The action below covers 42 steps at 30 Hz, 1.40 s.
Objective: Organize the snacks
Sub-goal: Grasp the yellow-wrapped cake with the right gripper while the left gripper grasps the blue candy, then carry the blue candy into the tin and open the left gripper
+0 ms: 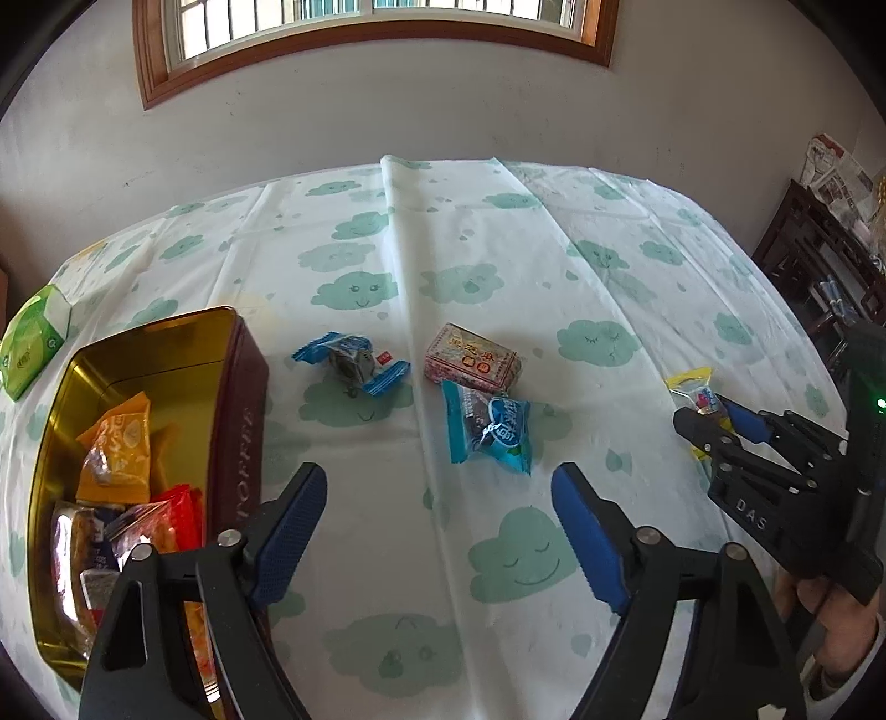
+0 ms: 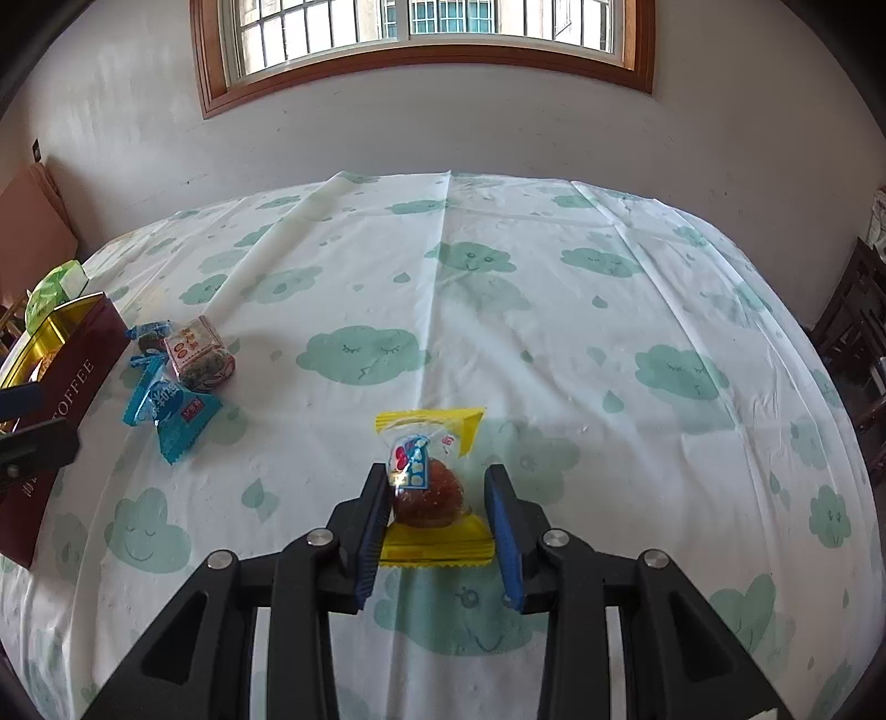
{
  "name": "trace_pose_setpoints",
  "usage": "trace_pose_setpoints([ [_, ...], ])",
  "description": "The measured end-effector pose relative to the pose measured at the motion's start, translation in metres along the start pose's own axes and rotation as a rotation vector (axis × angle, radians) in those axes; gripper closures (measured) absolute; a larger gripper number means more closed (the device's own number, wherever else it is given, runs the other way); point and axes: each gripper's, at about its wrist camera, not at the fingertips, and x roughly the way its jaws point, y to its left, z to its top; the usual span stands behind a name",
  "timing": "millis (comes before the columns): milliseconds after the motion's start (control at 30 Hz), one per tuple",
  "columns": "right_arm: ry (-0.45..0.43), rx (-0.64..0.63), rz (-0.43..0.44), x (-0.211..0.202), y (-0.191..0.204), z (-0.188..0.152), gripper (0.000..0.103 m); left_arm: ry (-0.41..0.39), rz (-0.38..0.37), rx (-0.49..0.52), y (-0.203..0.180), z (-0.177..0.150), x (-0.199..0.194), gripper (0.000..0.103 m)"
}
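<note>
Wood-framed window (image 2: 421, 44) above white wall (image 2: 498, 127); daylight.

Landmark: tin (image 1: 243, 399), on the tablecloth (image 1: 498, 266) at the table's left side. In the tin: several wrapped snacks (image 1: 119, 448), piled toward its near end. Behind and left of the tin: 1 tissue pack (image 1: 36, 338). Right of the tin, near: 1 twist-wrapped candy (image 1: 354, 363). Further right: 1 boxed snack (image 1: 473, 357), with 1 pillow-pack snack (image 1: 490, 432) in front of it, touching or just overlapping. Far right of the tin, well apart from that group: 1 jelly packet (image 2: 429, 482) lying on the cloth, between the fingers of the right gripper (image 2: 437, 518). Just right of the tin's near end: the left gripper (image 1: 437, 531), above the cloth. Beyond the table, behind the tin: wall with window (image 1: 376, 39).
</note>
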Motion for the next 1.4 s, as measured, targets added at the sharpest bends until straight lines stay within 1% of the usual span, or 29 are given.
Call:
trace_pose_setpoints([
  [67,0.001,-0.004,-0.004,0.0,0.001,0.0,0.068,0.004,-0.014,-0.011,-0.001,0.003,0.008,0.032],
  [200,-0.001,0.009,0.011,-0.002,-0.001,-0.002,0.068,0.027,-0.018,-0.033,-0.002,0.012,0.025,0.034],
  [300,-0.002,0.014,0.019,-0.002,-0.002,-0.002,0.068,0.043,-0.023,-0.05,-0.002,0.017,0.036,0.038],
  [400,-0.002,0.015,0.022,-0.002,-0.003,-0.002,0.068,0.057,-0.021,-0.066,-0.002,0.02,0.046,0.038],
  [500,-0.003,0.02,0.026,-0.001,-0.004,-0.002,0.067,0.061,-0.018,-0.058,-0.005,0.022,0.051,0.043],
  [600,-0.003,0.02,0.027,-0.001,-0.004,-0.002,0.067,0.073,-0.02,-0.051,-0.009,0.023,0.056,0.054],
  [633,-0.002,0.02,0.026,-0.001,-0.004,-0.002,0.067,0.082,-0.028,-0.052,-0.009,0.022,0.058,0.059],
  [667,-0.002,0.02,0.026,-0.001,-0.005,-0.002,0.067,0.084,-0.024,-0.05,-0.01,0.022,0.059,0.061],
  [700,-0.002,0.019,0.026,-0.001,-0.005,-0.002,0.067,0.076,-0.018,-0.046,-0.011,0.021,0.058,0.062],
  [733,-0.003,0.02,0.027,-0.002,-0.004,-0.002,0.067,0.073,-0.014,-0.04,-0.011,0.021,0.057,0.068],
  [767,-0.003,0.02,0.026,-0.002,-0.005,-0.002,0.067,0.069,-0.013,-0.034,-0.012,0.021,0.056,0.07],
  [1067,-0.001,0.011,0.015,-0.001,-0.003,-0.002,0.067,0.068,-0.026,-0.024,-0.007,0.008,0.04,0.073],
  [1200,0.0,0.005,0.008,-0.001,-0.002,-0.002,0.067,0.062,-0.051,-0.022,-0.007,0.003,0.03,0.074],
  [1267,0.001,0.001,0.004,-0.001,-0.001,-0.002,0.067,0.058,-0.082,-0.024,-0.006,0.0,0.021,0.074],
  [1400,0.003,-0.008,-0.005,0.0,0.001,-0.002,0.066,0.045,-0.1,-0.022,-0.004,-0.003,0.005,0.074],
])
